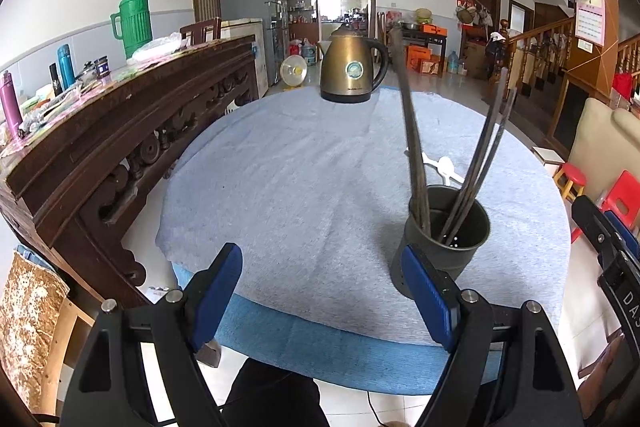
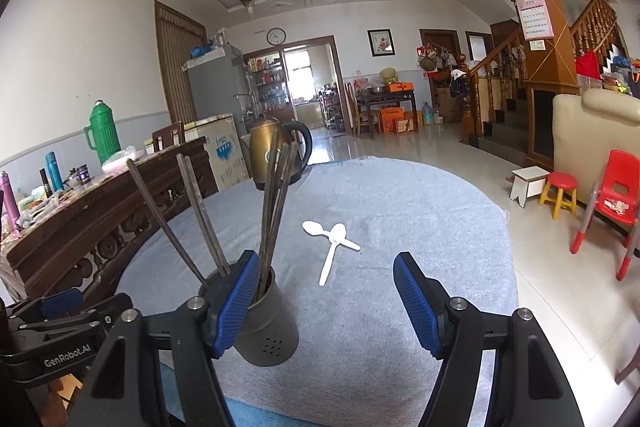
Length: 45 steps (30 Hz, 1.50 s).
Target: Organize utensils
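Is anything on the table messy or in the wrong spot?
Yes. Two white spoons lie crossed on the blue cloth, outside the grey holder where the chopsticks stand.

Printed in white on the black body of the left gripper [image 2: 60,307], seen at the lower left of the right wrist view: "GenRobot.AI". On the black edge of the right gripper [image 1: 616,247], at the far right of the left wrist view: the white letters "DAS", cut off beyond that. Too small to read: the round badge and the line of print under it on the brass kettle [image 1: 353,65], the grid of the wall calendar [image 2: 535,20], the blue print on the white carton [image 2: 226,151] and the dial of the wall clock [image 2: 276,36].
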### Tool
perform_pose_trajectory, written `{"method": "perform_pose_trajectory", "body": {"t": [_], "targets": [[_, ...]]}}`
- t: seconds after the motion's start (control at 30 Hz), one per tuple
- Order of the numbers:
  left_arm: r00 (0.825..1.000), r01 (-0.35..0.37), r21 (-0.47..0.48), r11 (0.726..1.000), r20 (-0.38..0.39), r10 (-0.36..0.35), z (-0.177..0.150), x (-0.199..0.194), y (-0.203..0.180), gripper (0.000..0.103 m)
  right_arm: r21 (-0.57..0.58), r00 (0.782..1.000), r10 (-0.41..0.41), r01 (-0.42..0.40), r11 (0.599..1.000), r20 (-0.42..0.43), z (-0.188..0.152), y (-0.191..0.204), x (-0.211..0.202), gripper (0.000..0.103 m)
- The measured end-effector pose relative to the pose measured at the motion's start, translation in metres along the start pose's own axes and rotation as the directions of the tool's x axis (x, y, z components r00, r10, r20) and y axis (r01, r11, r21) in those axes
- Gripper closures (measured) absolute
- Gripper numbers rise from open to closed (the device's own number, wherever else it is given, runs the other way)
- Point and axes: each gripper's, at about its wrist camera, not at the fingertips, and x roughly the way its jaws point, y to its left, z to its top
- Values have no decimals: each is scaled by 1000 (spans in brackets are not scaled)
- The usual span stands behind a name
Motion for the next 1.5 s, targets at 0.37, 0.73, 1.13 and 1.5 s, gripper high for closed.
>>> {"method": "perform_pose_trajectory", "body": {"t": [0.37,0.73,1.13,1.5], "targets": [[998,-28,-31,999,-64,26,-5,38,18,21,27,996,-52,54,998,-78,-10,-12,39,30],[988,-89,-67,994,-136,79,-8,80,41,21,93,980,-94,111,989,-173,-25,-40,80,30],[974,-157,-93,983,-178,138,16,123,79,21,162,952,-39,92,982,-305,-8,-88,147,30],[965,-106,-50,993,-244,91,54,181,80,21,250,865,184,-70,966,-468,24,-80,283,34]]}}
